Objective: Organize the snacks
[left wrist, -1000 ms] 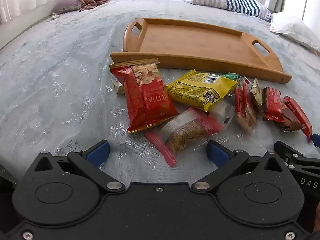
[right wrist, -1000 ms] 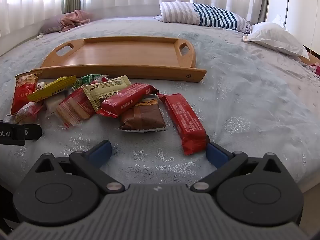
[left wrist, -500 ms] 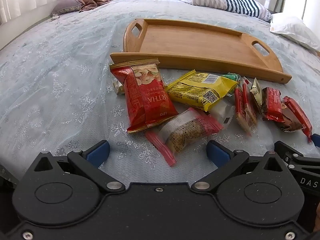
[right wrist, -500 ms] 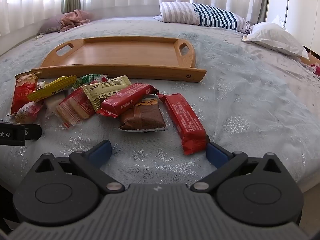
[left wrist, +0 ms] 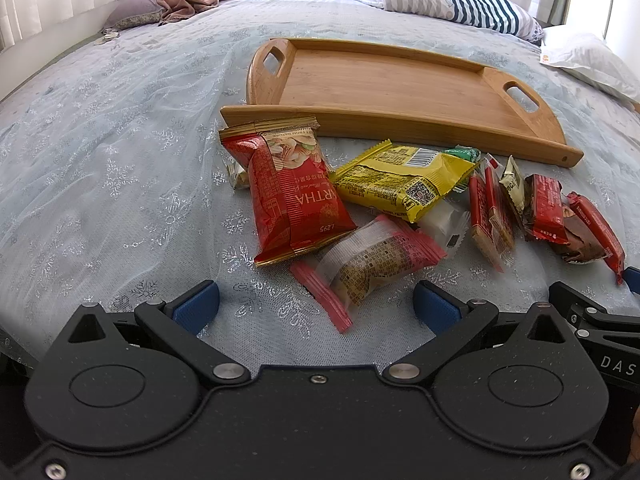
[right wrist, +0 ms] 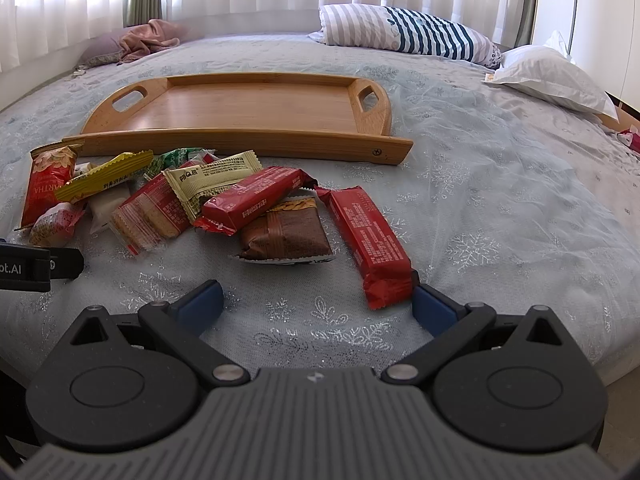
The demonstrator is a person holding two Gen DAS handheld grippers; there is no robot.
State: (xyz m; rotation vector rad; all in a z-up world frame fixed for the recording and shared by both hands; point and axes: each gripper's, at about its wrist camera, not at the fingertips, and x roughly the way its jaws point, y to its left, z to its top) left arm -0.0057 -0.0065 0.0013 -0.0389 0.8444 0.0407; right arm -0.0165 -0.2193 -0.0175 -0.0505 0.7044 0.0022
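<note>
Pale blue bedding (right wrist: 500, 200) with silver snowflake print fills both views, backed by white curtains along the top edge. At the bottom of the left wrist view the left gripper (left wrist: 316, 306) is spread wide, its blue fingertips (left wrist: 198, 306) low over the cover and holding nothing. Just above the gap lies a clear packet with red ends (left wrist: 370, 266), its lower end reaching down between the fingertips. Beyond it, at centre frame, sit a red bag (left wrist: 294, 200) and a yellow packet (left wrist: 404, 184), with more red and brown wrappers trailing to the right edge.

The right gripper (right wrist: 316, 306) is also wide open and empty; a red bar (right wrist: 370, 240) lies at an angle with its near end against or just beside the right-hand fingertip (right wrist: 432, 306); contact cannot be told. Left of the bar rest a brown packet (right wrist: 286, 234), another red bar (right wrist: 252, 200) and a beige packet (right wrist: 212, 180) overlapping in a heap.

An empty wooden tray (right wrist: 248, 136) lies above the pile in both frames, its near rail just behind the snacks. A striped pillow (right wrist: 408, 34) and a white pillow (right wrist: 552, 76) occupy the upper right, a pink cloth (right wrist: 150, 38) the upper left.
</note>
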